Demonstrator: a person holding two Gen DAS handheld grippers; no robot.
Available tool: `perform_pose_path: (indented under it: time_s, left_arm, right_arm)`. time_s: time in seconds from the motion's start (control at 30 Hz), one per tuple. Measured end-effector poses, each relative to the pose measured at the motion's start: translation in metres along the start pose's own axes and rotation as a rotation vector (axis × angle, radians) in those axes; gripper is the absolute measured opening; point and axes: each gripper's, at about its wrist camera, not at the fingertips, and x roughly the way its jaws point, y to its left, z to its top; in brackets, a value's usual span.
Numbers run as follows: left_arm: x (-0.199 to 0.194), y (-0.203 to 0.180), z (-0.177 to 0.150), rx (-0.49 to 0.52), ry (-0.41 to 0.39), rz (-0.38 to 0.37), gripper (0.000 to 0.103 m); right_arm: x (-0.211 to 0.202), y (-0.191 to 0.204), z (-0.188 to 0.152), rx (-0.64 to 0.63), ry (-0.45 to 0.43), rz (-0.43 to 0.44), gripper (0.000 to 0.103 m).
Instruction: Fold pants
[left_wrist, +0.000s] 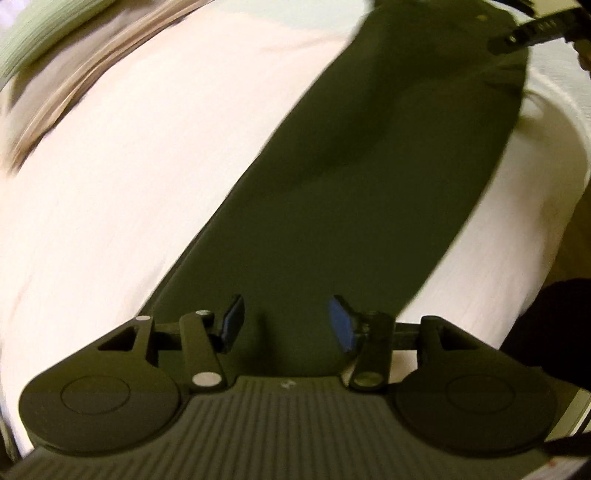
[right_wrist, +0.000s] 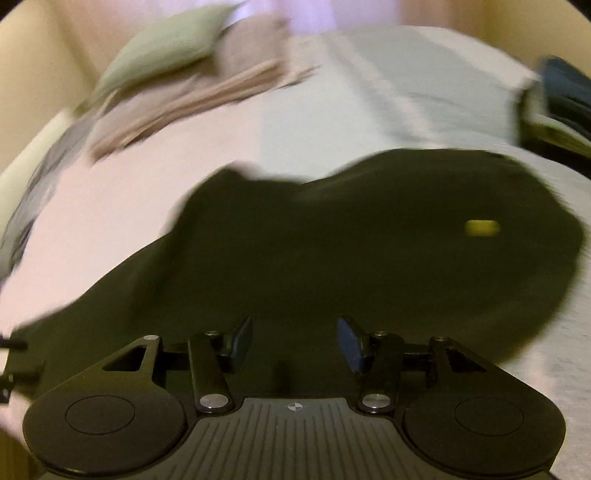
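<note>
My left tool (left_wrist: 286, 325) hangs over the dark pants (left_wrist: 369, 184), its blue pads spread apart with nothing pinched between them. The pants lie flat in a long strip across the white bed (left_wrist: 129, 184), running away toward the far upper right. My right tool (right_wrist: 295, 343) is also apart and empty, poised above the wider end of the pants (right_wrist: 332, 240), where a small yellow label (right_wrist: 482, 227) shows. A green pillow (right_wrist: 170, 51) sits at the bed's far end. Both views are blurred.
</note>
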Motion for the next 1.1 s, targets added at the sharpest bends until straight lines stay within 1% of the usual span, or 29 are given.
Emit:
perform_pose_path:
  time_s: [0.07, 0.17, 0.23, 0.3, 0.37, 0.4, 0.47, 0.57, 0.63, 0.7, 0.73, 0.77, 0.8, 0.83, 0.9, 0.97, 1.0, 1.1]
  left_arm:
    - [-0.004, 0.027, -0.035, -0.060, 0.010, 0.034, 0.048]
    - [-0.010, 0.073, -0.086, -0.183, 0.023, 0.088, 0.048]
    - [-0.011, 0.104, -0.115, -0.261, 0.027, 0.110, 0.048]
    - [-0.007, 0.130, -0.134, -0.331, 0.010, 0.110, 0.048]
    - [0.001, 0.156, -0.146, -0.388, -0.025, 0.084, 0.048]
    - [0.006, 0.168, -0.149, -0.406, -0.040, 0.066, 0.048]
    - [0.020, 0.193, -0.151, -0.463, -0.070, 0.007, 0.046]
    - [0.041, 0.222, -0.152, -0.541, -0.102, -0.116, 0.041]
    - [0.055, 0.230, -0.146, -0.568, -0.093, -0.196, 0.041]
    - [0.063, 0.235, -0.150, -0.568, -0.095, -0.230, 0.034]
    - [0.062, 0.238, -0.151, -0.563, -0.100, -0.238, 0.022]
    - [0.059, 0.238, -0.151, -0.559, -0.100, -0.230, 0.014]
    - [0.054, 0.239, -0.152, -0.557, -0.106, -0.225, 0.011]
    - [0.044, 0.238, -0.152, -0.548, -0.118, -0.217, 0.004]
    - [0.025, 0.241, -0.154, -0.532, -0.164, -0.206, 0.004]
    - [0.017, 0.245, -0.154, -0.538, -0.204, -0.191, 0.000]
    - [0.018, 0.244, -0.154, -0.539, -0.216, -0.184, 0.000]
    - [0.035, 0.249, -0.159, -0.576, -0.193, -0.198, 0.000]
  right_arm:
    - [0.014, 0.036, -0.004, -0.045, 0.033, 0.035, 0.049]
    - [0.033, 0.088, -0.016, -0.118, 0.068, 0.051, 0.049]
    - [0.045, 0.119, -0.024, -0.153, 0.084, 0.051, 0.049]
    - [0.056, 0.145, -0.031, -0.170, 0.101, 0.049, 0.049]
    - [0.064, 0.170, -0.038, -0.187, 0.105, 0.038, 0.049]
    - [0.067, 0.180, -0.039, -0.195, 0.109, 0.039, 0.049]
    - [0.073, 0.201, -0.044, -0.229, 0.117, 0.038, 0.049]
    - [0.084, 0.235, -0.055, -0.327, 0.137, 0.057, 0.049]
    - [0.089, 0.255, -0.066, -0.390, 0.153, 0.088, 0.049]
    - [0.096, 0.275, -0.077, -0.456, 0.171, 0.120, 0.049]
    - [0.099, 0.282, -0.081, -0.480, 0.177, 0.131, 0.049]
    - [0.103, 0.290, -0.084, -0.499, 0.183, 0.139, 0.049]
    - [0.106, 0.296, -0.087, -0.510, 0.186, 0.146, 0.049]
    - [0.108, 0.300, -0.088, -0.511, 0.187, 0.156, 0.049]
    - [0.112, 0.307, -0.088, -0.505, 0.185, 0.169, 0.049]
    - [0.116, 0.318, -0.090, -0.504, 0.179, 0.194, 0.049]
    - [0.119, 0.323, -0.092, -0.509, 0.178, 0.203, 0.049]
    - [0.128, 0.336, -0.098, -0.528, 0.186, 0.242, 0.049]
